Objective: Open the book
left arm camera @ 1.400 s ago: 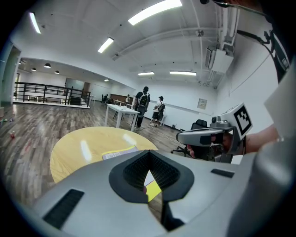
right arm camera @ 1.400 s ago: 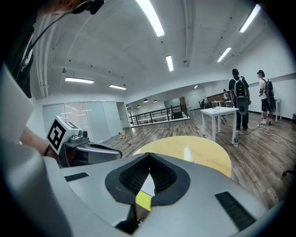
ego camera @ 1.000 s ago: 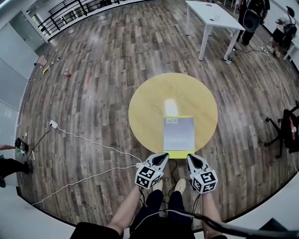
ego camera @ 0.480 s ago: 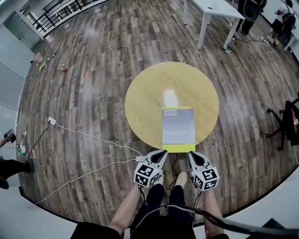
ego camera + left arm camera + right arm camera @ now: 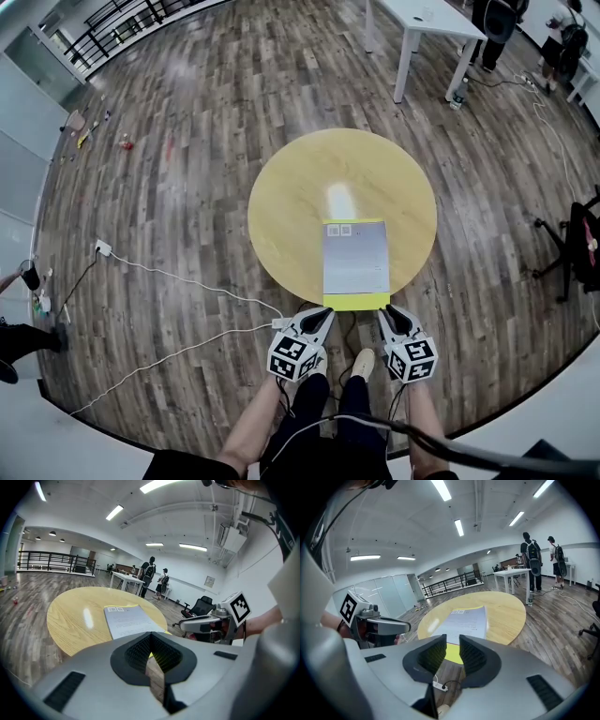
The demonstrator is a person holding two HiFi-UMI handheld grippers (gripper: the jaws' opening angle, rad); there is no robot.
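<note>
A round table with a pale yellow wooden top stands on a dark wood-plank floor. A single closed book lies flat on the table, its grey cover facing up with yellow showing beneath and its near end at the table's near rim. White cables trail across the floor to the left of the table.

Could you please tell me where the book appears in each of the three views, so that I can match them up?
Head view: the book lies closed, right of centre, on the near part of the round yellow table.
Left gripper view: the book is just left of centre, on the table's right side.
Right gripper view: the book is near the centre.
Shared landmark: the round yellow table.
</note>
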